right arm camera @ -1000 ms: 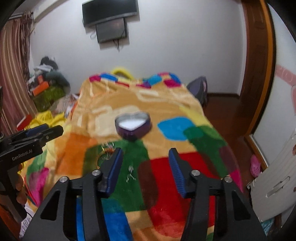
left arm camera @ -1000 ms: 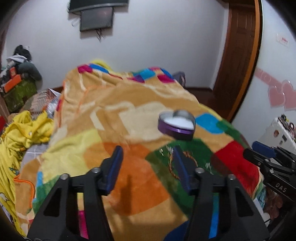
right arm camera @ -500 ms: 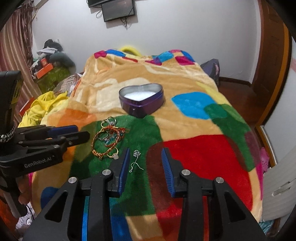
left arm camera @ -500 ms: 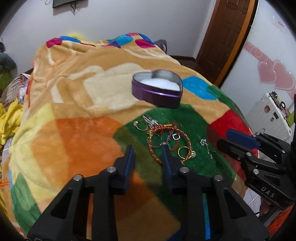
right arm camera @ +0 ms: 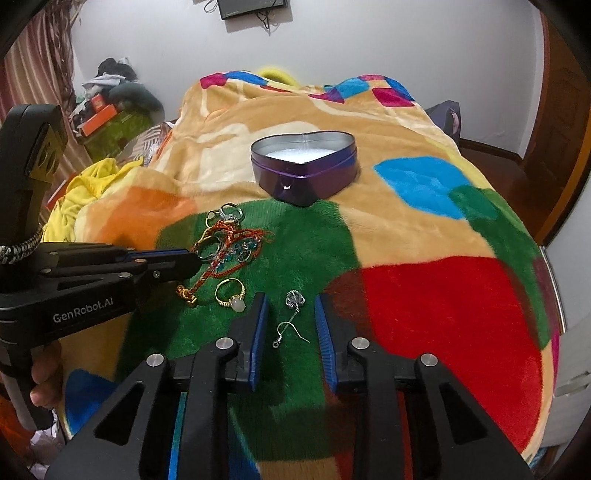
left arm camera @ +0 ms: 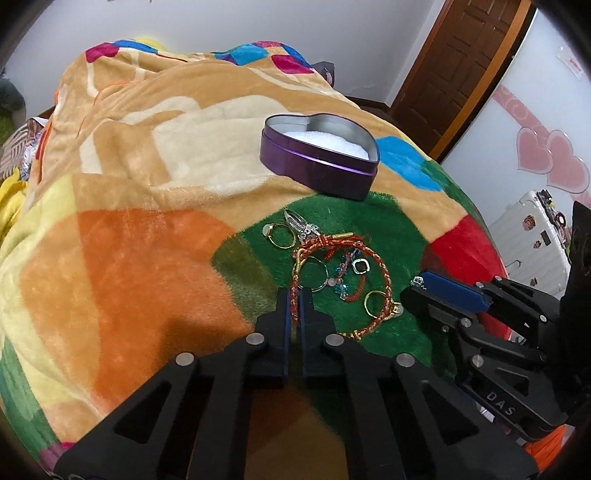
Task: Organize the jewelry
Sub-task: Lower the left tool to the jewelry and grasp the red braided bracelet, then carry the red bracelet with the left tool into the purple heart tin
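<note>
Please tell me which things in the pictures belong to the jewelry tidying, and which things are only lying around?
Belonging to the job:
- heart-shaped purple tin, open
- red-and-gold braided bracelet, nipped by the left claw
- gold ring with pale stone
- silver hook earring, between the right claw fingers
- other gold rings

Only lying around:
- patchwork blanket
- yellow cloth
- white suitcase
- wall television

You see an open purple heart tin point(right arm camera: 304, 173) with white lining on the bed, and nearer you a tangled red braided bracelet point(left arm camera: 341, 273), gold rings point(right arm camera: 231, 293) and a silver earring point(right arm camera: 291, 317) lying flat.
</note>
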`<state>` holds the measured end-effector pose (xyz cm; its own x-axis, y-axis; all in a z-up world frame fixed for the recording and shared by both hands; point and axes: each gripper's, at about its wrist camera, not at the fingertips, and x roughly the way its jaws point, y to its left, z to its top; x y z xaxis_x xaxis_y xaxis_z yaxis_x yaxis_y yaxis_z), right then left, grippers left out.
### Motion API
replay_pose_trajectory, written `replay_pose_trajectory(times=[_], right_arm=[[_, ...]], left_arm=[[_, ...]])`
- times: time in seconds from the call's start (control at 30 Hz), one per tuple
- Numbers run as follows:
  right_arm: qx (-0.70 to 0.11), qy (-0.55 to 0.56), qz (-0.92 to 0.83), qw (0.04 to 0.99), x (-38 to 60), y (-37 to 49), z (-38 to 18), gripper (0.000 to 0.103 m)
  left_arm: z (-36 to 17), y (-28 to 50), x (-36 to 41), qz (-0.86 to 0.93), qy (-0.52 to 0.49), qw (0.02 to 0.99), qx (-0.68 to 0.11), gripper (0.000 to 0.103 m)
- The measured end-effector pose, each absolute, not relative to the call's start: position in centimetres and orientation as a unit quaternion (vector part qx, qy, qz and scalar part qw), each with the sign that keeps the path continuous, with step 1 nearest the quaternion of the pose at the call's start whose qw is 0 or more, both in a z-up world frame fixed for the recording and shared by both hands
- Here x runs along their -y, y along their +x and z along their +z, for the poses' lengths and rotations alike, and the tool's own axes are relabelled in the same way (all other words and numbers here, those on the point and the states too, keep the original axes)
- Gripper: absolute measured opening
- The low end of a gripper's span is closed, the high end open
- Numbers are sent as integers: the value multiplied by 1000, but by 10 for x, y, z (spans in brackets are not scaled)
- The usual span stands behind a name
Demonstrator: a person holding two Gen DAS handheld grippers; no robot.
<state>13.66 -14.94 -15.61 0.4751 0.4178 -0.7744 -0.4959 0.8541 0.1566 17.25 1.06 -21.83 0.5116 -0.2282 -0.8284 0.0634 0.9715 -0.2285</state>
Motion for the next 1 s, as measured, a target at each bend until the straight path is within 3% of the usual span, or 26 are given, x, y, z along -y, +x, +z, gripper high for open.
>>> replay_pose_trajectory(times=[0.13,1.0], right_arm=[[-438,-41,268,857,149,138,-156,9],[-344,-11,253,904,155,145,-90,9]], left_arm=[[-214,169,-6,-77,-68,871,-480,2],[-136,175,-21,-57,-64,921,-381,1]])
